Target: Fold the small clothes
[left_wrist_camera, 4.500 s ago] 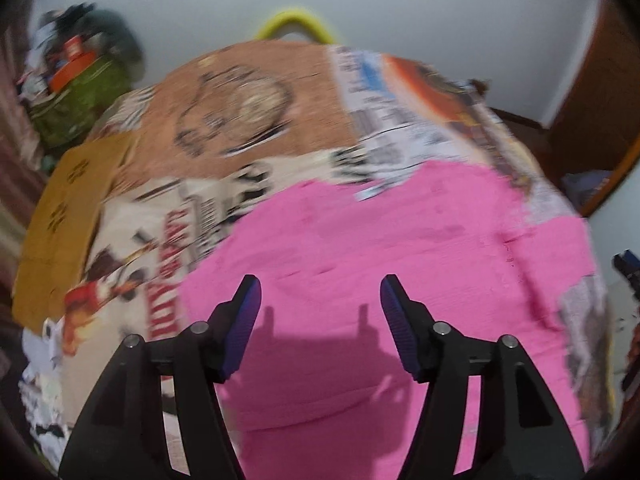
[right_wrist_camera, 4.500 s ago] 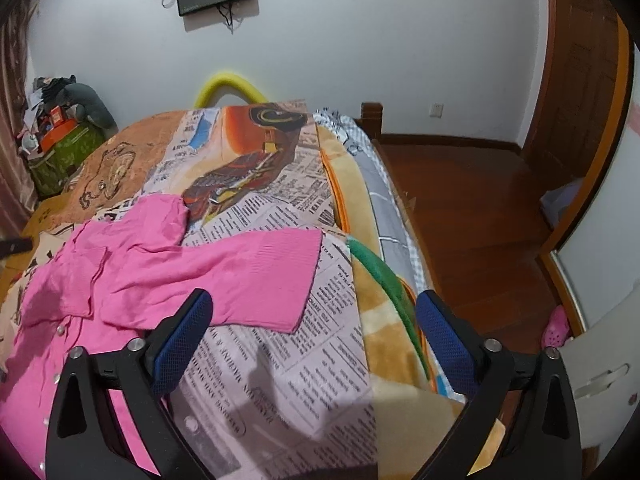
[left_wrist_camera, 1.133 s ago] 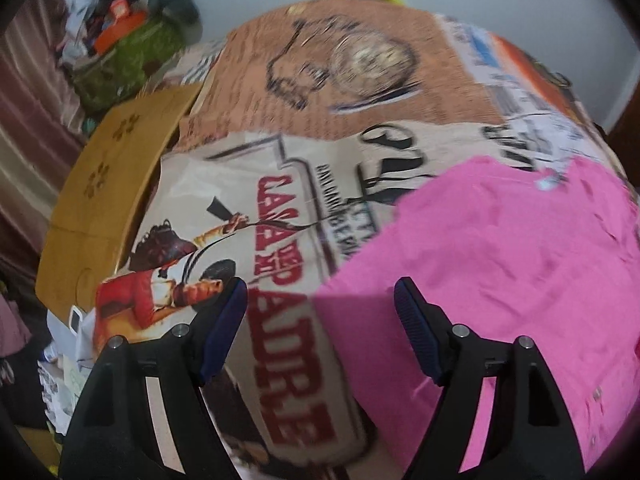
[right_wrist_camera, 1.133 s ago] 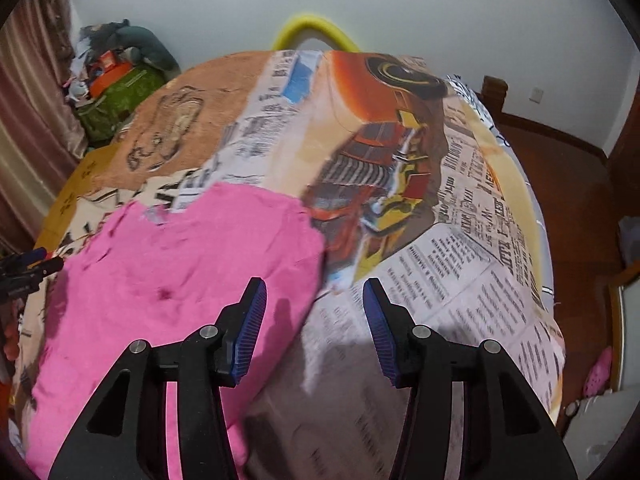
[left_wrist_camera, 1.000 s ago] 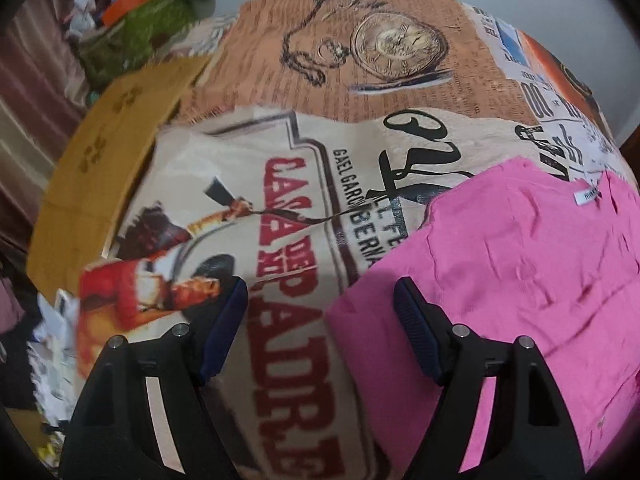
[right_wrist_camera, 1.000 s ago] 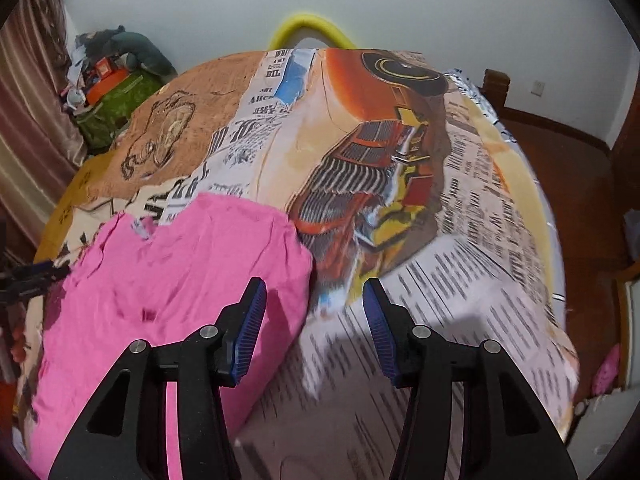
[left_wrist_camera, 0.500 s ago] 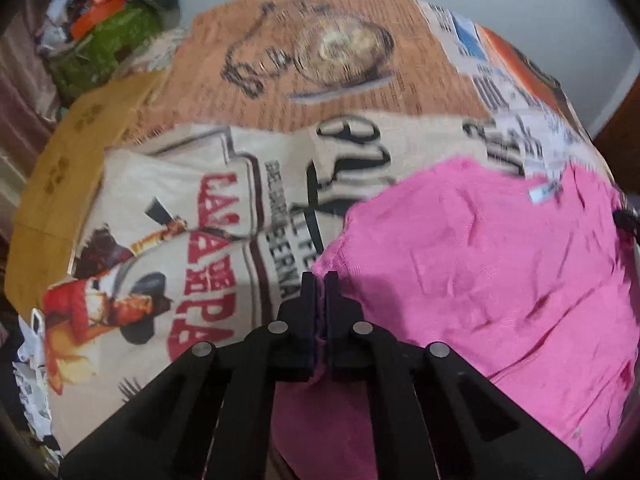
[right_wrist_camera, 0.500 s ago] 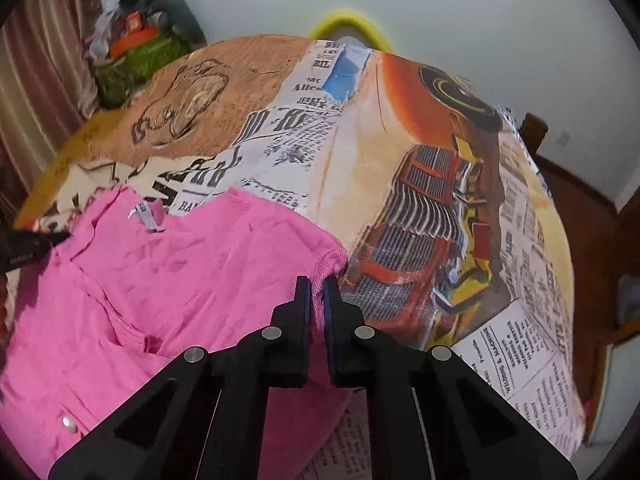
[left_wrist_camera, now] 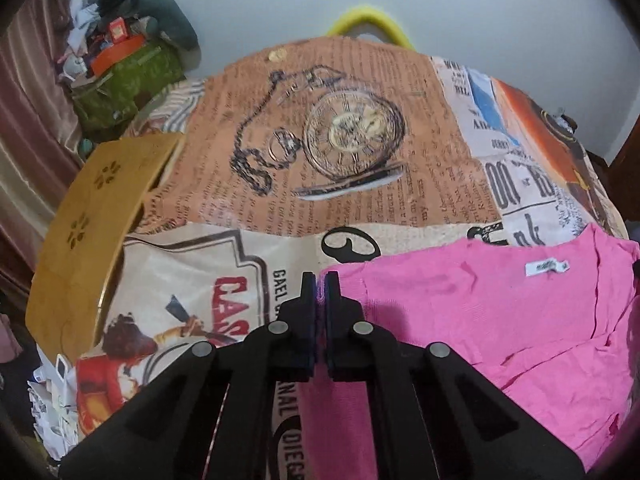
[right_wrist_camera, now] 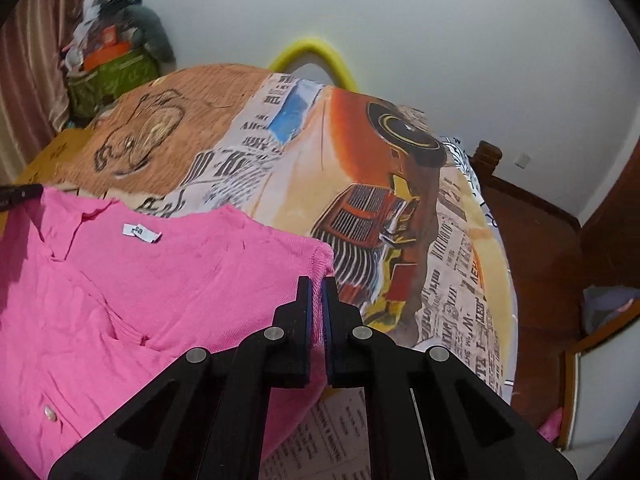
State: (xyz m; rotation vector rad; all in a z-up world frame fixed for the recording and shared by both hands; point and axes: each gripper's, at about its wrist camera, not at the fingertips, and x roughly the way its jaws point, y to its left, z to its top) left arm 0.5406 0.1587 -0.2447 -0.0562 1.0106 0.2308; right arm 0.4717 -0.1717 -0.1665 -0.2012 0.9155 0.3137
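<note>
Far left in the left wrist view, a heap of clutter on a green bag (left_wrist_camera: pixel 124 80) sits in the room corner beside a maroon curtain (left_wrist_camera: pixel 24 92), and a yellow wooden board with flower cut-outs (left_wrist_camera: pixel 96 216) lies along the bed's left edge. Next to it spreads the printed bedspread (left_wrist_camera: pixel 320 140), with a pocket-watch picture at centre and a poster figure with red lettering lower left; a yellow foam arch (left_wrist_camera: pixel 368 20) stands behind the bed against the white wall. The left gripper (left_wrist_camera: pixel 320 284) has its fingers pressed together on the left corner of the pink cardigan (left_wrist_camera: pixel 500 312), a sliver of pink cloth caught between the pads. The cardigan lies on the bedspread to the right, its white neck label (left_wrist_camera: pixel 546 267) facing up. In the right wrist view the same garment (right_wrist_camera: pixel 160 280) fills the lower left, with a pearl button (right_wrist_camera: pixel 49 414) showing near the bottom. The right gripper (right_wrist_camera: pixel 316 284) is likewise clamped on the cardigan's right corner, pink fabric pinched between its closed fingers, just beside the printed orange truck. Farther right, past the bed's edge, lies the wooden floor (right_wrist_camera: pixel 540 248)
</note>
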